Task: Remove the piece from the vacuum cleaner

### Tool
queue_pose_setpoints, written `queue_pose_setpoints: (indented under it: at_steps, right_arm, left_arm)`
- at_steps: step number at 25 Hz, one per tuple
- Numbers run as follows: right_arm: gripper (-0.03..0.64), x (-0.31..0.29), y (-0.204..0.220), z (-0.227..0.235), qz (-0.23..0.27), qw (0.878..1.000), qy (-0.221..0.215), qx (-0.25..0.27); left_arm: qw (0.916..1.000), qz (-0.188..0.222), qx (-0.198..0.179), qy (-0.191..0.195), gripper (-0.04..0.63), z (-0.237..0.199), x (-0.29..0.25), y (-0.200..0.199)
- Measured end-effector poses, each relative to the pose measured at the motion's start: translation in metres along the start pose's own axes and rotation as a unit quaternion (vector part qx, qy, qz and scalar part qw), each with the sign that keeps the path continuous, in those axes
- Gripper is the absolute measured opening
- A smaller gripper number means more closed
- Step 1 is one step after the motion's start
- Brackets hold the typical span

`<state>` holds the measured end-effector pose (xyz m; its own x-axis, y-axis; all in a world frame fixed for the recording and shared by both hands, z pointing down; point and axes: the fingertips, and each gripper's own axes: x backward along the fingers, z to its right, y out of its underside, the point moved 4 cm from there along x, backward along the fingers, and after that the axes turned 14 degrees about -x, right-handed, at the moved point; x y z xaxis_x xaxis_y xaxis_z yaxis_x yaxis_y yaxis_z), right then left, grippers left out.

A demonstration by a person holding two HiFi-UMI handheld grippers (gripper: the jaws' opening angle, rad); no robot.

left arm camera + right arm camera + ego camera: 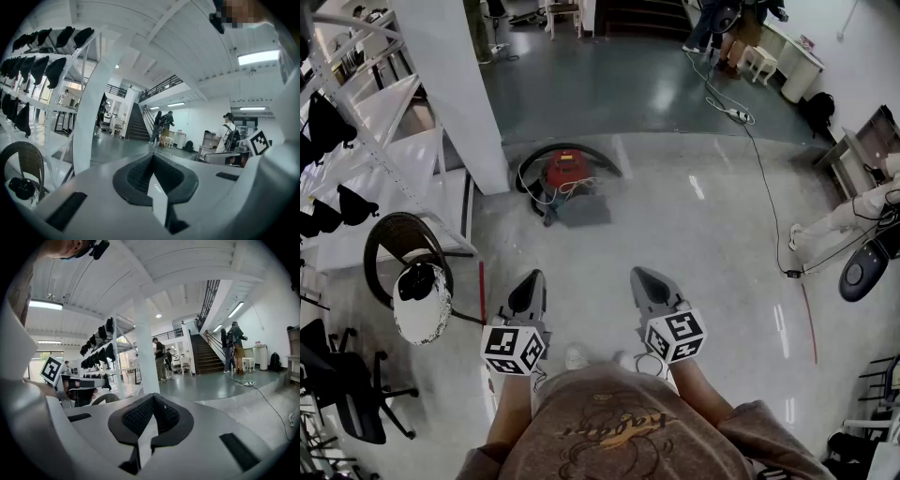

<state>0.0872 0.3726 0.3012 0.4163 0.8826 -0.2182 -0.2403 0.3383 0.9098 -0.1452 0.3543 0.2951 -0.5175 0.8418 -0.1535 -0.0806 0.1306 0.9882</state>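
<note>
The left gripper [532, 281] and right gripper [643, 279] are side by side, both clenched on nothing. The red vacuum cleaner [563, 172] stands well ahead of them, so approach first, then open the jaws near its piece.

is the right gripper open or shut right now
Shut, empty: in its own view the right gripper shows its dark pads meeting at the tip, nothing between them.

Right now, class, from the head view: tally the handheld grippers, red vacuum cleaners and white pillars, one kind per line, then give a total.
Grippers: 2 (left gripper, right gripper)
Red vacuum cleaner: 1
White pillar: 1
Total: 4
</note>
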Motion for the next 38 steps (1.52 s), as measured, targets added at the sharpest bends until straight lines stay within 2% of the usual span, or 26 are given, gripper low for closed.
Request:
queue_pose_setpoints:
  at_steps: [12, 22, 29, 38]
  right_arm:
    - [0.000, -0.026, 0.007, -0.017, 0.024, 0.999, 0.028, -0.004]
    - [0.000, -0.044, 0.013, -0.007, 0.025, 0.998, 0.057, -0.020]
    - [0.000, -0.090, 0.007, 0.016, 0.019, 0.998, 0.050, -0.028]
    - [0.000, -0.177, -0.032, 0.068, 0.008, 0.999, 0.022, -0.032]
  left_arm:
    - [0.9992, 0.011, -0.006, 0.037, 0.002, -0.035, -0.013, 0.006]
    - [0.9982, 0.009, 0.002, 0.059, 0.002, -0.054, -0.039, 0.014]
    - [0.9984, 0.005, -0.003, 0.057, 0.002, -0.069, -0.084, 0.015]
    - [0.9995, 0.001, 0.006, 0.032, 0.002, -0.097, -0.173, -0.002]
